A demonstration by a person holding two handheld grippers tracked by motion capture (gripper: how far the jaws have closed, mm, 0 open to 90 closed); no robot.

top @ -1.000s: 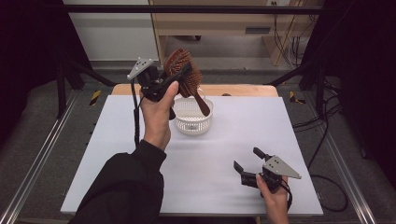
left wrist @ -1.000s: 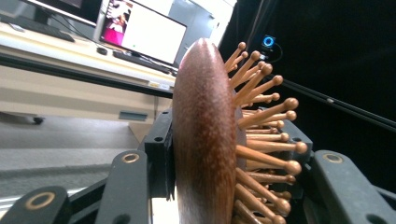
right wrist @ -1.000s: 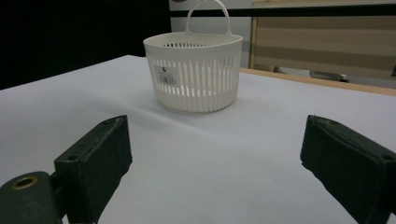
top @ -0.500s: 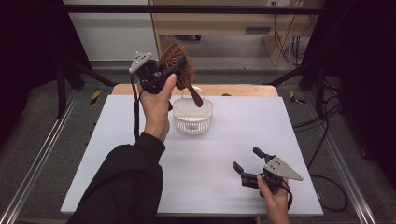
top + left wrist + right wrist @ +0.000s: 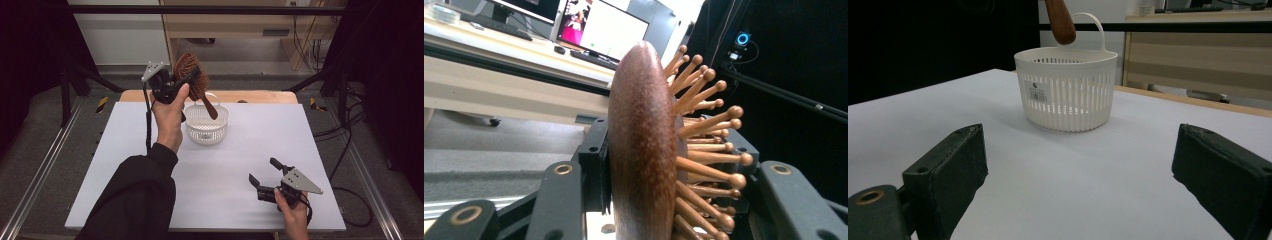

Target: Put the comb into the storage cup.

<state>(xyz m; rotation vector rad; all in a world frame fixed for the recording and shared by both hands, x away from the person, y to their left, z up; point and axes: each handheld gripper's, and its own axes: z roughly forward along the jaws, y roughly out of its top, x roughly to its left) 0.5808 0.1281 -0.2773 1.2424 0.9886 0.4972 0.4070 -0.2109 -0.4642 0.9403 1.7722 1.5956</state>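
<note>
White table [image 5: 150, 165], lab bkgd. L gripper [image 5: 176, 85] clamped on hairbrush [image 5: 192, 75] head, raised over basket [image 5: 206, 125]; handle tip approx. at rim. R gripper [image 5: 265, 177] spread, idle. Lowering, release remain.

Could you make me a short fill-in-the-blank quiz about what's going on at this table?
1. The left gripper is shut on a wooden ____.
2. The brush handle points down toward the white ____.
3. The right gripper rests low over the table with its jaws ____.
4. The hairbrush is held by its ____, not its handle.

Missing words: hairbrush; basket; open; head
</note>
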